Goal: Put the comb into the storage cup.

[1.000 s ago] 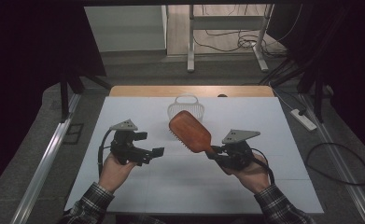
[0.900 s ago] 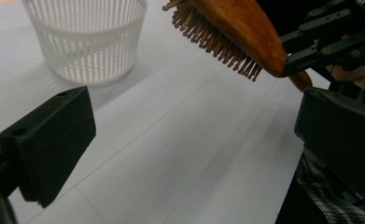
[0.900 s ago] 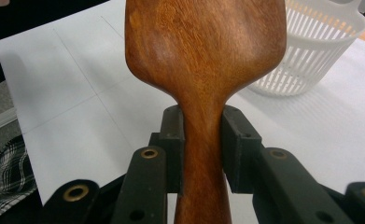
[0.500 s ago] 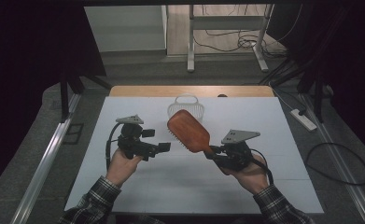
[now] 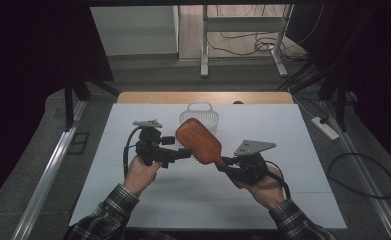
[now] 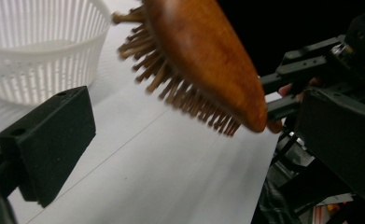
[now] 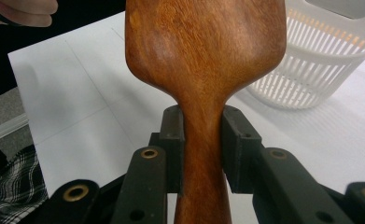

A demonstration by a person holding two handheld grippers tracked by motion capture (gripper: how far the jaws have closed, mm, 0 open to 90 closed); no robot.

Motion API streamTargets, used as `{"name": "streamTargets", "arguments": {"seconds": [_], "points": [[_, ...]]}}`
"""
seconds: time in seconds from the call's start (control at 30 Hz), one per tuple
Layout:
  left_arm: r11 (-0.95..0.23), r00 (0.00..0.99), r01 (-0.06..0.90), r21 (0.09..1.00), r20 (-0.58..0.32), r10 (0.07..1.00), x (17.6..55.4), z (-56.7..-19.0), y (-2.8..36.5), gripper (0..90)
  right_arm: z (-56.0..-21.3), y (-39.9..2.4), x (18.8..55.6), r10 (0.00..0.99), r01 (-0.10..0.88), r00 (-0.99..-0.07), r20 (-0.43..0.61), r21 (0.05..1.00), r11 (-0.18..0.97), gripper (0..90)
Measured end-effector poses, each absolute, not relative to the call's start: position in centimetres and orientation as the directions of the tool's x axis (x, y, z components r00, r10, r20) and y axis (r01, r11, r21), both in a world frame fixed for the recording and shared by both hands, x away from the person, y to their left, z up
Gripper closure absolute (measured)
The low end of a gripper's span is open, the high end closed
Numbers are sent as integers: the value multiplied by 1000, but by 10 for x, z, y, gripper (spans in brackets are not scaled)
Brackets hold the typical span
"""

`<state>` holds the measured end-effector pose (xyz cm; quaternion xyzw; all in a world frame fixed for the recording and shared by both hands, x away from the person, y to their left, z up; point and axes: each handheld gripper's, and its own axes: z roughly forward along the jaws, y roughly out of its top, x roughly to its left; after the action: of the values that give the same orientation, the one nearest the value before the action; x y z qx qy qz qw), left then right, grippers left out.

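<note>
The right gripper [image 5: 229, 166] was clamped on the handle of a wooden paddle hairbrush [image 5: 199, 141], held tilted above the white table [image 5: 283, 200], bristles down, just in front of a white slotted basket [image 5: 199, 117]. The left gripper [image 5: 183, 152], jaws apart, stood beside the brush head. The step appeared to be a handover or joint hold; next, the left jaws would need to close around the head. The right gripper view showed the pads [image 7: 173, 135] pressing the handle [image 7: 202, 154]; the left gripper view showed the bristles [image 6: 180, 88].
</note>
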<state>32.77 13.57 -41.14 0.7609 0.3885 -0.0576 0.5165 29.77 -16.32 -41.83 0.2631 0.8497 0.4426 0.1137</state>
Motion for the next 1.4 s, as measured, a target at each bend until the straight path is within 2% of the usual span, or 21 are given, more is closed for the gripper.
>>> {"name": "streamTargets", "arguments": {"seconds": [1.0, 1.17, 1.4], "points": [[-119, 662, 696, 708, -569, 487, 334, -421, 128, 0, -421, -141, 285, 498, 303, -866, 33, 827, 474, 718], [-103, 654, 702, 705, -579, 488, 334, -422, 129, 43, -421, -140, 284, 498, 299, -867, 28, 829, 473, 718], [-66, 641, 720, 691, -624, 448, 335, -424, 132, 204, -421, -140, 284, 497, 294, -868, 23, 829, 475, 718]]}}
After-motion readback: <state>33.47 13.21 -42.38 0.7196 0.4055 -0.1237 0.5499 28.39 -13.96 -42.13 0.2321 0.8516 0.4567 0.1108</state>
